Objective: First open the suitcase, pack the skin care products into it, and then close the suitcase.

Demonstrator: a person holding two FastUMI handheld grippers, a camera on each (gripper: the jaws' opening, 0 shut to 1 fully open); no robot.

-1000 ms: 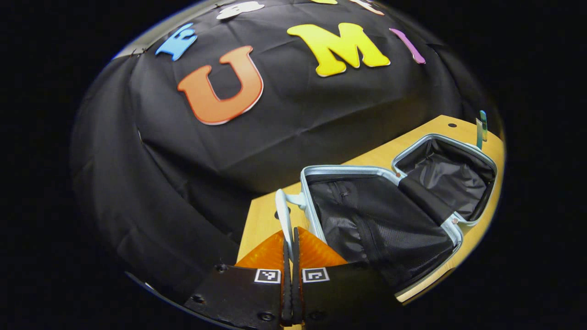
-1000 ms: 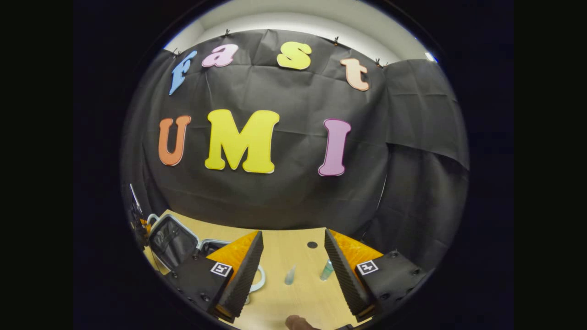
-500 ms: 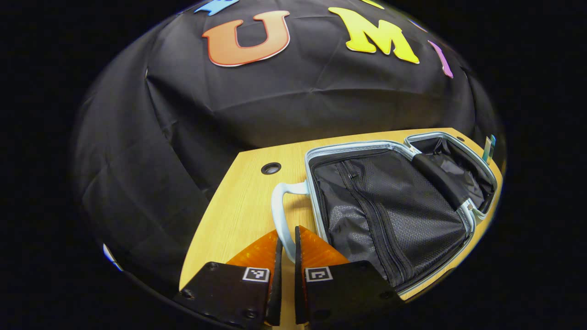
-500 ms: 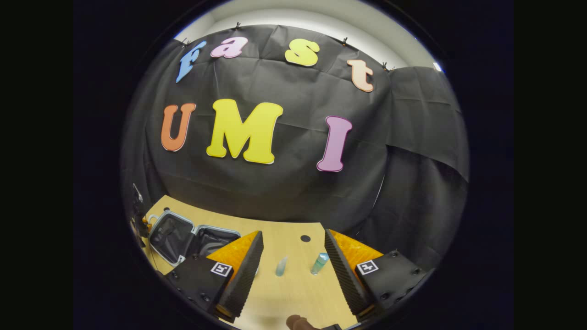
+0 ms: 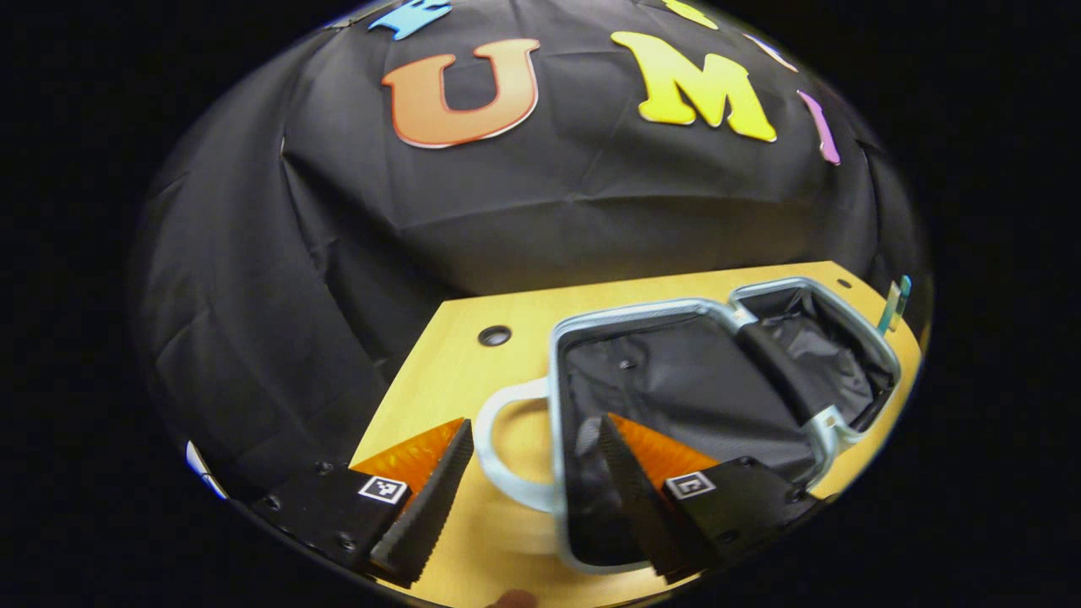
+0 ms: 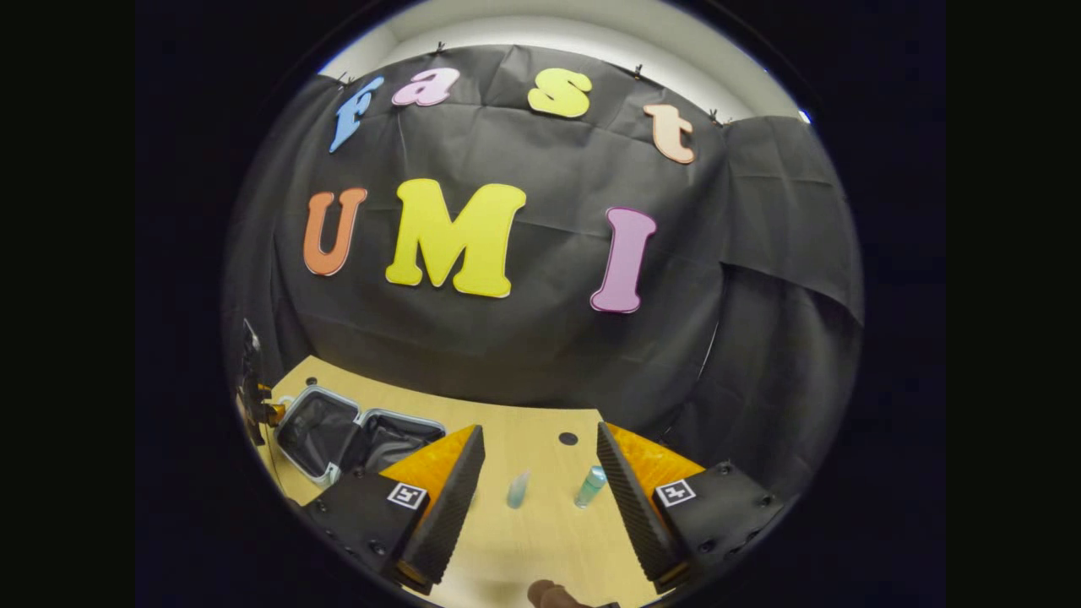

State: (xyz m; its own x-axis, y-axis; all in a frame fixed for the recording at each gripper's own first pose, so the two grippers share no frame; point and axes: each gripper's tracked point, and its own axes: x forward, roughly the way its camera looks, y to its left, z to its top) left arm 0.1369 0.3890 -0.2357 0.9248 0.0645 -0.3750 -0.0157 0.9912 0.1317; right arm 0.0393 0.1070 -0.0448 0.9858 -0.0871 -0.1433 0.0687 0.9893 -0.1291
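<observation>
The pale blue suitcase (image 5: 553,371) lies open flat on the wooden table (image 5: 439,371), both halves showing black lining. Its white handle (image 5: 490,460) curves between the fingers of my left gripper (image 5: 528,481), which stands open just above it and touches nothing. In the right gripper view the suitcase (image 6: 334,404) lies at the far left. My right gripper (image 6: 540,507) is open above the table. Ahead of it lie a pale tube (image 6: 517,490) and a teal bottle (image 6: 589,487), both untouched. In the left gripper view, a teal tube (image 5: 893,304) shows beyond the suitcase's far half.
A round cable hole (image 5: 494,335) is in the table behind the handle, and another hole (image 6: 568,438) lies beyond the bottles. The black cloth wall stands close behind the table's far edge. A fingertip (image 6: 549,595) shows at the bottom edge.
My left gripper was shut on the suitcase handle; it has let go and opened, and the lid half now lies flat on the table. The right gripper has barely moved.
</observation>
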